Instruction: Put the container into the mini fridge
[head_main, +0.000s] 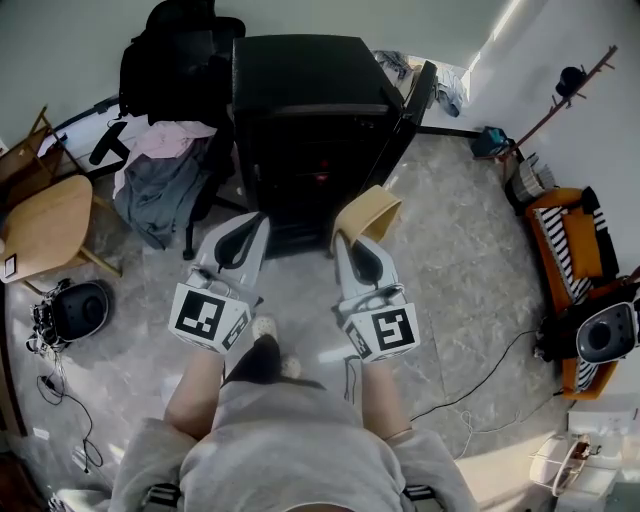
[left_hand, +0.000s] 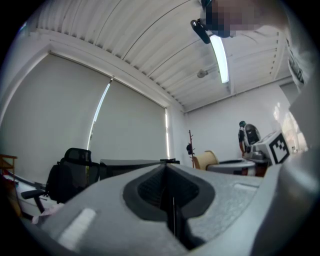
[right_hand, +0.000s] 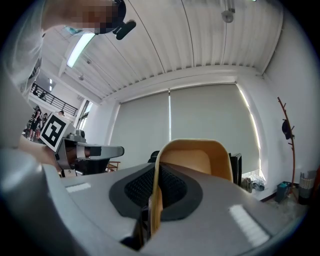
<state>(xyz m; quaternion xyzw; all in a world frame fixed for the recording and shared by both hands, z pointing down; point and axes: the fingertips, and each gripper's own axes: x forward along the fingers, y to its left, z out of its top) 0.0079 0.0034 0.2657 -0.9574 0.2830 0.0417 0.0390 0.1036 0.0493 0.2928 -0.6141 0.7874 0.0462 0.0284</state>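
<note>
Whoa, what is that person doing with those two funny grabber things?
A person stands facing a black mini fridge whose door hangs open. The right tool is shut on the wall of a tan rounded container, holding it up in front of the fridge. The left tool is shut with nothing in it and hangs beside the other one. The container is not inside the fridge yet.

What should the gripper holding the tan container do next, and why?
Probably move the right gripper forward and lower toward the mini fridge. It is shut on the container wall, the door stands open, and the container is outside, in front of the fridge.
</note>
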